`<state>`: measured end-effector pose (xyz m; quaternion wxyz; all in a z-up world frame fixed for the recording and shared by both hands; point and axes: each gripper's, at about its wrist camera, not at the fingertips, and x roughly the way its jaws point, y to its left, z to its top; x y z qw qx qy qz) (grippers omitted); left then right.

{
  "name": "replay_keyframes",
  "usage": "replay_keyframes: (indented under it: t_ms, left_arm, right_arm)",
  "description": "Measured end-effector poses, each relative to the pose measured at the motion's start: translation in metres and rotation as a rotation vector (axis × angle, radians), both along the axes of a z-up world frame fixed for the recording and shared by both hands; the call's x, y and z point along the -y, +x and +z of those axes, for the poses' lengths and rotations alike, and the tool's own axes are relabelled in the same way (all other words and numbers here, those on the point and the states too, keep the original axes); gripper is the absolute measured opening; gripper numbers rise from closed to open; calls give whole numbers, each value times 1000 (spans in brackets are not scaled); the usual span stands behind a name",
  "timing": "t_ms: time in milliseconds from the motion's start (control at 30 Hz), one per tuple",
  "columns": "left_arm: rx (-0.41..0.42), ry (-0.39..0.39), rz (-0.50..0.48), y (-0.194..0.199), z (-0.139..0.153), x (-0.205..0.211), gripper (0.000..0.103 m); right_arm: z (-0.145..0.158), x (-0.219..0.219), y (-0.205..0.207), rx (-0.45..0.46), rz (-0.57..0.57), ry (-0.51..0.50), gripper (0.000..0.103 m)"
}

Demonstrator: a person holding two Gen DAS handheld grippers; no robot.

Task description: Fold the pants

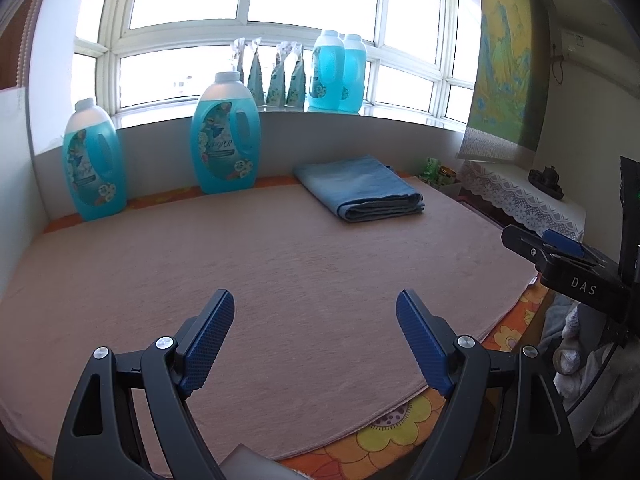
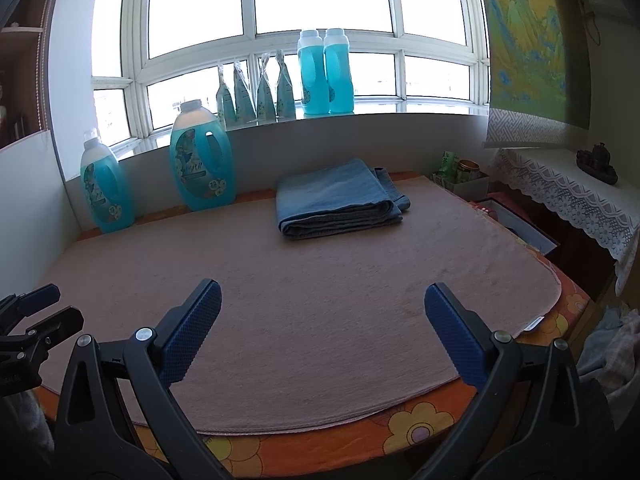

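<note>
Two grippers, one in each of my hands, hover over the near edge of a pink mat (image 1: pixel 280 264). My left gripper (image 1: pixel 316 336) has its blue-padded jaws spread wide with nothing between them, and my right gripper (image 2: pixel 322 332) is just as wide and empty. Far ahead, near the back of the mat, lie the blue jeans (image 2: pixel 336 200), folded into a neat, flat rectangle of stacked layers, the rounded fold facing me. Two blue detergent bottles (image 1: pixel 226 136) stand upright to their left by the wall.

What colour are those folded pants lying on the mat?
Blue, like faded denim. The folded pants show best in the right wrist view.
</note>
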<state>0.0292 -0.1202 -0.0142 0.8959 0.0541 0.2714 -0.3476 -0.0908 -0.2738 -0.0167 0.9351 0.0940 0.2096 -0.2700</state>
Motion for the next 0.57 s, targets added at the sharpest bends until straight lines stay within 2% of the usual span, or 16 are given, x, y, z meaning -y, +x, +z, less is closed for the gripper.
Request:
replay_keyframes:
  t_ms: [333,567]
  left_arm:
    - [44,3,1,-6,0,1,83]
    - [40,11,10,-6,-2,4,83]
  right_arm:
    - [-1,0,1,-2,-2,1,103]
    - [-5,2,3,-6,5,5,103]
